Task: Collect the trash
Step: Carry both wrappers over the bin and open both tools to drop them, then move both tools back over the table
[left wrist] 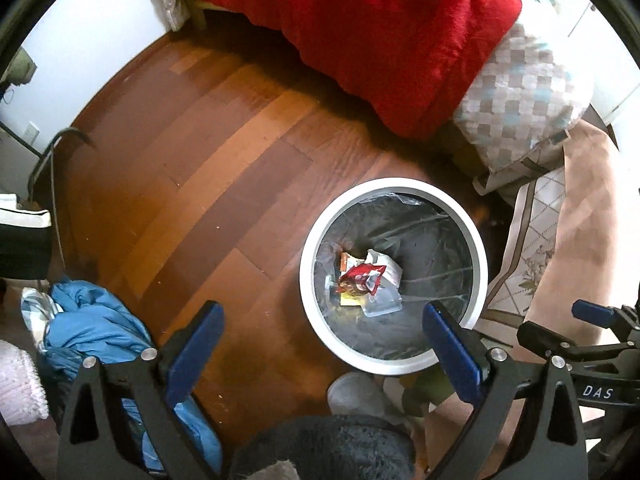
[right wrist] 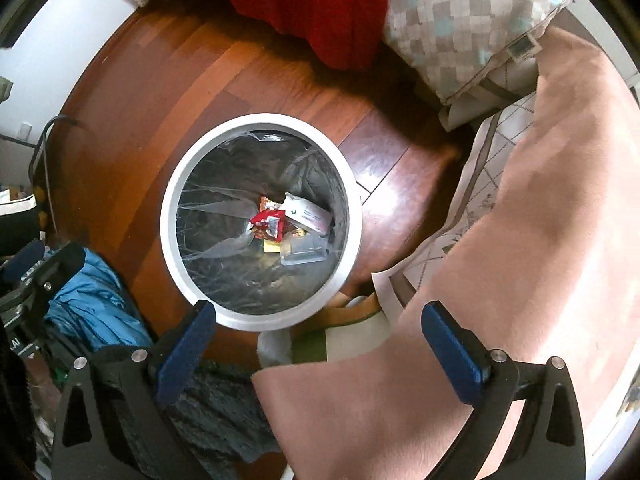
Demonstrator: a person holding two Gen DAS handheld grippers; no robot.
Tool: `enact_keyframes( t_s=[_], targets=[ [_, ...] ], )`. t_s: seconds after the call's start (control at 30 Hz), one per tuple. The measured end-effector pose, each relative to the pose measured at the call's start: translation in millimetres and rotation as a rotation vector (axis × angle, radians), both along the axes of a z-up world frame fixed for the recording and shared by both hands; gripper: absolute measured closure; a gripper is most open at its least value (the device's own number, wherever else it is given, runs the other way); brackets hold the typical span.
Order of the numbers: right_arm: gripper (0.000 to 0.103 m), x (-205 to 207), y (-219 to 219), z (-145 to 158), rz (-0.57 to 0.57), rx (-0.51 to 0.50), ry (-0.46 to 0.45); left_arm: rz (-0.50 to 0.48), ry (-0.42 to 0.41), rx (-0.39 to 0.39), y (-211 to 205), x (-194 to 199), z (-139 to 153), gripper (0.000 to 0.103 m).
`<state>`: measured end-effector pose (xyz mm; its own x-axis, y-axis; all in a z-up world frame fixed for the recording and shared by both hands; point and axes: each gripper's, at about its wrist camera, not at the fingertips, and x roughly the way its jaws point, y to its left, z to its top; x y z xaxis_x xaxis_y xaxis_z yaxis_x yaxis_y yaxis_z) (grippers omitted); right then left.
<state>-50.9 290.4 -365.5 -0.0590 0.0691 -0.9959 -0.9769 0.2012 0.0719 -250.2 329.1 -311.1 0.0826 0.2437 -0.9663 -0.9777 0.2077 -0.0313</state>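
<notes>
Left wrist view: both tongs, left [left wrist: 322,346] and right [right wrist: 320,344], gape wide, holding nothing, above the bin [left wrist: 482,256].

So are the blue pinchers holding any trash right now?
No. The left gripper and right gripper are both open and empty; the wrappers already lie in the white trash bin.

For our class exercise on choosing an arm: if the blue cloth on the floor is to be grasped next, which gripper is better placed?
Left, probably. The blue cloth lies right beside the open left gripper; the right gripper, also open, hangs by the white bin, farther off.
</notes>
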Motion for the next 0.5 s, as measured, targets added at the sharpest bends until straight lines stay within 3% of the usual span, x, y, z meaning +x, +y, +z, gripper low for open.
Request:
enact_keyframes(
  t_s=[0.27,0.5],
  targets=[
    [0.0,0,-30,39,-0.033,0.083,0.008,-0.025,0.001,0.073,-27,5,37,0.002],
    [0.0,2,-61,93,-0.046,0.192,0.02,-0.045,-0.026,0.151,-55,11,81,0.002]
  ],
)
